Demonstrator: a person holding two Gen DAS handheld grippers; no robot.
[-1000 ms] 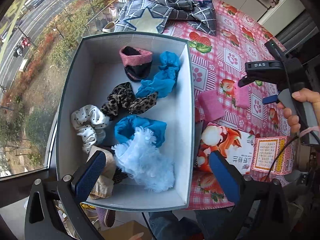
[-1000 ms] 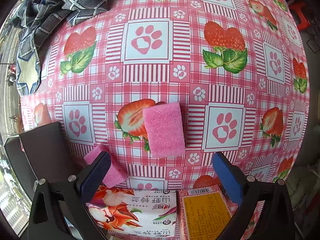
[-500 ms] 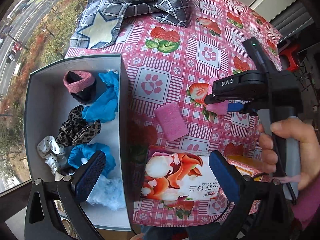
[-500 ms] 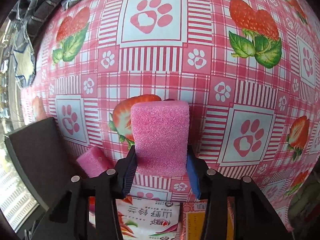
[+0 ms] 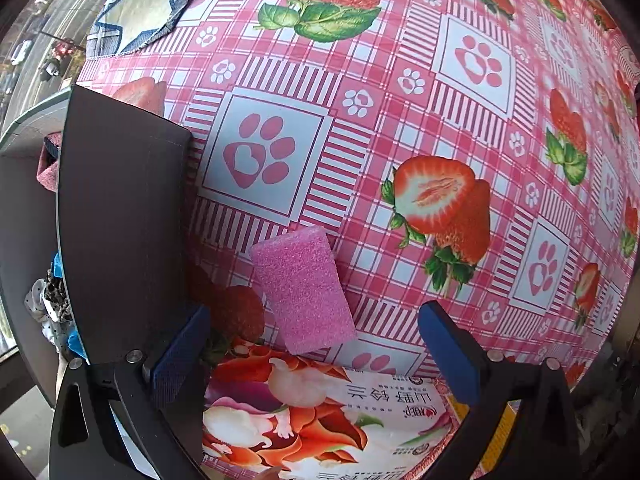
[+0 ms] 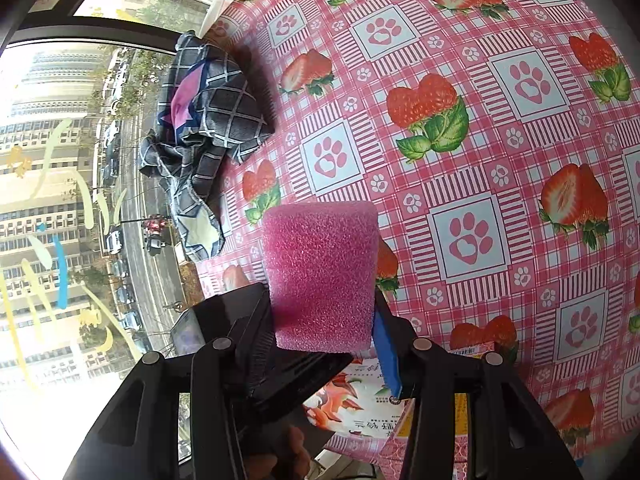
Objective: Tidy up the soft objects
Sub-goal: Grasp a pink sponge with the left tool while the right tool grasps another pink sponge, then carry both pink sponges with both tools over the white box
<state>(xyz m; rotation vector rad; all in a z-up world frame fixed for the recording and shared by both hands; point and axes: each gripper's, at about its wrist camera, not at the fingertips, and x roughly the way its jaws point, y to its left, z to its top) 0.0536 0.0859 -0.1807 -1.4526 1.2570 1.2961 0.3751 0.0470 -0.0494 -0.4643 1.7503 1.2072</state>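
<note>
Strawberry-print tablecloth [image 5: 400,128] below. Pink foam block [image 5: 304,292], porous, rectangular, flat between wide left claw [image 5: 316,354]. Right claw [image 6: 324,316] clamped on second foam block [image 6: 320,272].

Tissue pack [image 5: 320,412]: upside-down Chinese characters, roughly "山野铃兰"; small print unreadable.

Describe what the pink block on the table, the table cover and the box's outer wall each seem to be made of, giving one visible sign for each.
Pink block: likely open-cell foam or sponge; matte, grainy, pitted surface, rounded edges.
Table cover: probably wipe-clean plastic or oilcloth; flat printed strawberries and paws, faint sheen; coated fabric is possible.
Box's outer wall: seemingly rigid card wrapped in dark matte paper or fabric; straight thin rim, no gloss.
</note>
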